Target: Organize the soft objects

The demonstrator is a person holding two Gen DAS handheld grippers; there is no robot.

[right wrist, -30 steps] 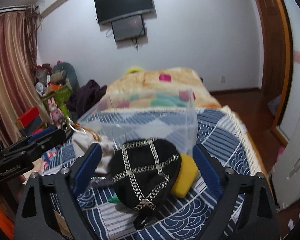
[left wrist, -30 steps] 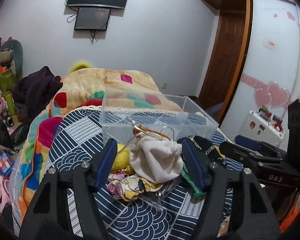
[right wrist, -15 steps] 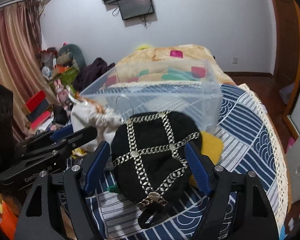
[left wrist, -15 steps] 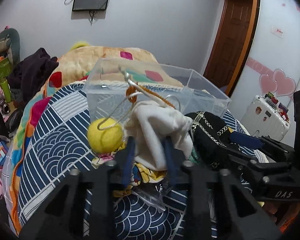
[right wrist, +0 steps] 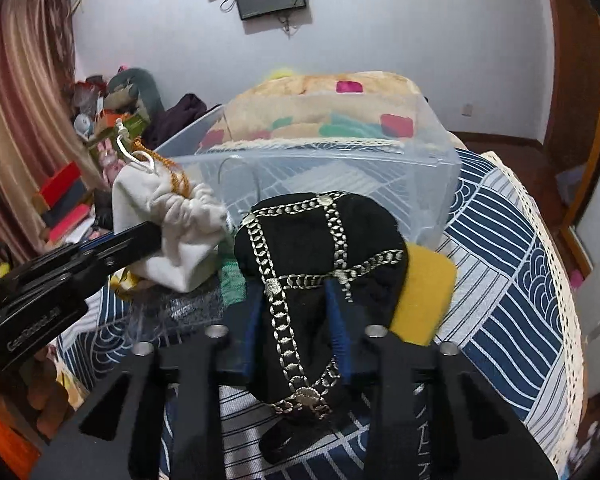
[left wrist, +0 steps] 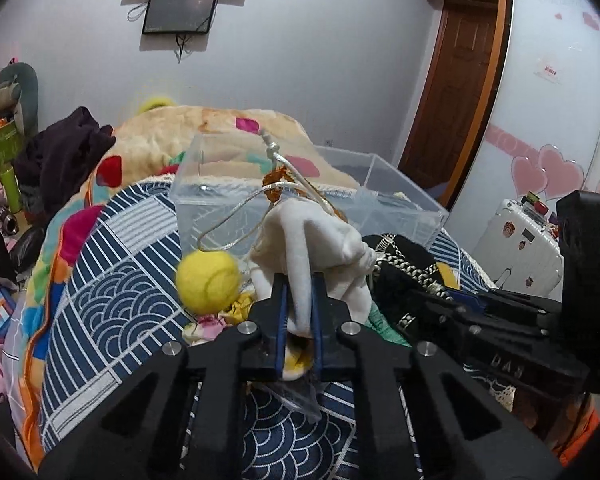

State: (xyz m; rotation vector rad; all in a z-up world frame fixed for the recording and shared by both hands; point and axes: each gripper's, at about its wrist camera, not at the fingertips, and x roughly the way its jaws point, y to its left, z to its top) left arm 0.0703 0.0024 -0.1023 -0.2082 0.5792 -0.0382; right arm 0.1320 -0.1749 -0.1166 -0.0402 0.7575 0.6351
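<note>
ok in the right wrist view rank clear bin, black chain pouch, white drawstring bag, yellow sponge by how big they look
1. clear bin
2. black chain pouch, though it sits nearest the camera
3. white drawstring bag
4. yellow sponge, partly hidden behind the pouch

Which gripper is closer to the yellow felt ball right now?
Left. The left gripper, clamped on the white drawstring pouch, sits right beside the yellow felt ball. The right gripper, closed on the black chain-trimmed cap, is beyond the pouch.

Cream-white drawstring cloth pouch (left wrist: 316,240), silver cord, orange trim. Fuzzy yellow felt ball (left wrist: 207,279). Black fabric cap (right wrist: 320,272), silver-gold chain lattice. Yellow sponge block (right wrist: 424,292). Clear plastic box (right wrist: 340,176). Bed cover (right wrist: 500,280): navy-white wave and stripe patchwork.
</note>
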